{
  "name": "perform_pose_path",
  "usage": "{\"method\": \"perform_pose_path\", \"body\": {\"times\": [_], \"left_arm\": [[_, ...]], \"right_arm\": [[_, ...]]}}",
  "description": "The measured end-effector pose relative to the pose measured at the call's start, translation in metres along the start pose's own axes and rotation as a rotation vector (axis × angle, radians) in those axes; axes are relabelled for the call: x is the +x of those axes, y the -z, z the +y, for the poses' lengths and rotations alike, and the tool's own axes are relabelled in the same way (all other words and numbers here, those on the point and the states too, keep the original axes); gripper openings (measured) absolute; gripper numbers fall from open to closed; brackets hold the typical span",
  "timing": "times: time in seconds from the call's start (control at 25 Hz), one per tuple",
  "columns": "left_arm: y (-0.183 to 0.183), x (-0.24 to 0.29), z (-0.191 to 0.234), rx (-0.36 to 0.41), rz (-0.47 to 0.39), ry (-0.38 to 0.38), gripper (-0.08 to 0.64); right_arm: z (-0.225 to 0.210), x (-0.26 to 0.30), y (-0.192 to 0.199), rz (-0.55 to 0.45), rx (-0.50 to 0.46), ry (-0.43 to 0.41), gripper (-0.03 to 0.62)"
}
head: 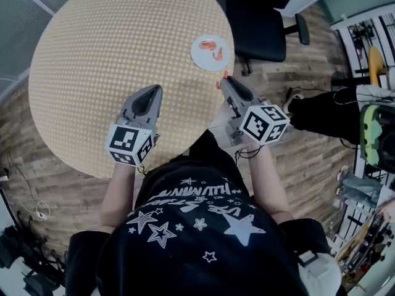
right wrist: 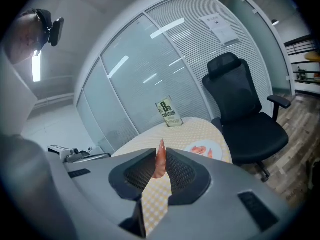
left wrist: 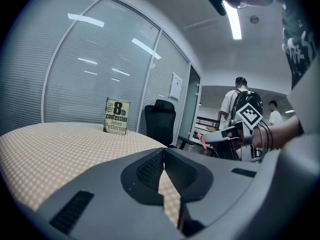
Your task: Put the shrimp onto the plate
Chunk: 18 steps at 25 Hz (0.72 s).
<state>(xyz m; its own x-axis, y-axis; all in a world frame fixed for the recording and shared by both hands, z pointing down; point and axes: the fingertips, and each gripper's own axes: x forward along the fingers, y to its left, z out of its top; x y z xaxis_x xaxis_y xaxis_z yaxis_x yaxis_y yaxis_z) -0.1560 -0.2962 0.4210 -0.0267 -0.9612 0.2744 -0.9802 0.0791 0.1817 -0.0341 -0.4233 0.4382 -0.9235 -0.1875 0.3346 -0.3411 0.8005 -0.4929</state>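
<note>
Right gripper [right wrist: 160,153]: jaws pinching one shrimp [right wrist: 160,165], held at the tabletop's [head: 92,73] right edge, near the plate [head: 200,58]. The plate carries seemingly two plated shrimp [head: 213,48]. Left gripper [left wrist: 163,152]: jaws pressed together, empty, over the tabletop's near edge.

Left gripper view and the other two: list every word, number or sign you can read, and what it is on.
"8th confession James Patterson": cover of the book standing on the table.
Print on the person's black shirt: upside down, too blurred to read.
Sheet on the glass wall: too small to read.
Marker cubes: square patterns only, no words.
</note>
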Motion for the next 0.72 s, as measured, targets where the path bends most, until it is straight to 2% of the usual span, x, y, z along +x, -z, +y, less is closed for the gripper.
{"method": "perform_pose_path", "body": {"times": [0.12, 0.32, 0.52, 0.72], "left_arm": [[-0.004, 0.011, 0.001, -0.024, -0.002, -0.057, 0.009], [-0.015, 0.044, -0.005, -0.003, 0.006, -0.115, 0.009], [-0.014, 0.073, 0.001, -0.012, 0.034, -0.186, 0.009], [-0.005, 0.092, 0.000, -0.017, 0.072, -0.218, 0.009]], "right_arm": [[-0.014, 0.016, -0.010, 0.029, -0.016, -0.047, 0.071], [-0.045, 0.041, -0.022, 0.073, -0.020, -0.099, 0.071], [-0.067, 0.072, -0.011, 0.166, -0.053, -0.149, 0.071], [-0.081, 0.096, 0.007, 0.253, -0.094, -0.181, 0.071]]}}
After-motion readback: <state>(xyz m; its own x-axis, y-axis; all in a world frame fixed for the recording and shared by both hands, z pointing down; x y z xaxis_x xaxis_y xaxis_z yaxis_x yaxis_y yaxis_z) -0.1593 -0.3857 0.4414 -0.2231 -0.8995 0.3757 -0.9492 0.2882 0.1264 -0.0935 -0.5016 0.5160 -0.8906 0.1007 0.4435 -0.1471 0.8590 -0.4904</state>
